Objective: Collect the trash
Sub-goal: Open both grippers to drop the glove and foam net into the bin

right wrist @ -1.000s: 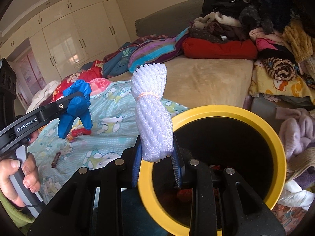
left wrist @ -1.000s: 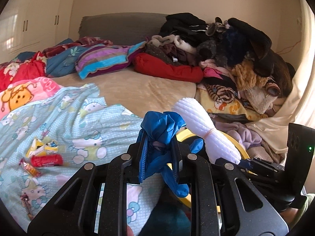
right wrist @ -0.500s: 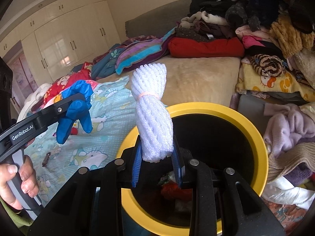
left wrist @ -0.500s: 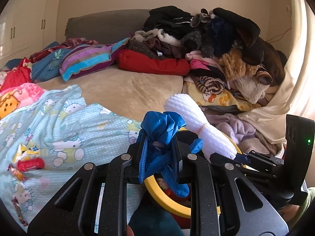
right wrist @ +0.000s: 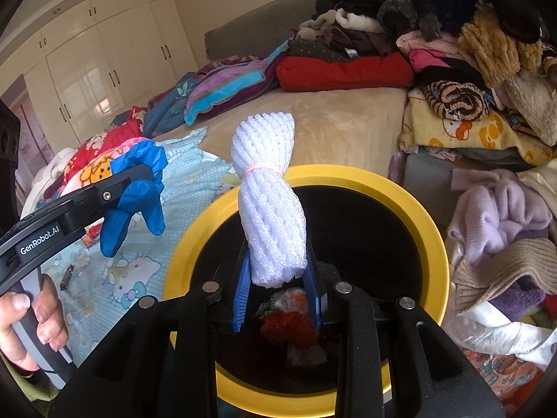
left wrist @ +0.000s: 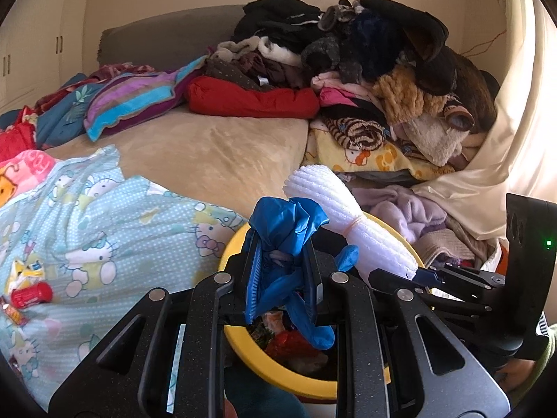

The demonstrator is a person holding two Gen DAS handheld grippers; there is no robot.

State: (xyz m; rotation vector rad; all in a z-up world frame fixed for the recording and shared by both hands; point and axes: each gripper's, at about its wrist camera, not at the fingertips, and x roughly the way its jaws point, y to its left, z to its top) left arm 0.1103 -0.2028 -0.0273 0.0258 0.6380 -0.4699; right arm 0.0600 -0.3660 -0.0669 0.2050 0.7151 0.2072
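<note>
The right gripper (right wrist: pixel 278 299) has its fingers clenched on the lower end of a white foam net roll (right wrist: pixel 269 202), which stands upright over the mouth of the yellow-rimmed bin (right wrist: pixel 431 223). The left gripper (left wrist: pixel 280 278) grasps a crumpled blue glove (left wrist: pixel 289 223), hanging at the bin's rim on the bed side. Trash already lies inside the bin. More wrappers (left wrist: pixel 29 284) lie on the patterned blanket (left wrist: pixel 115 230) towards the bed's left edge. The risk, I judge: the glove sits so near the rim that, let go here, it could drape over the edge or fall outside; the tall roll could also tip against the rim.
</note>
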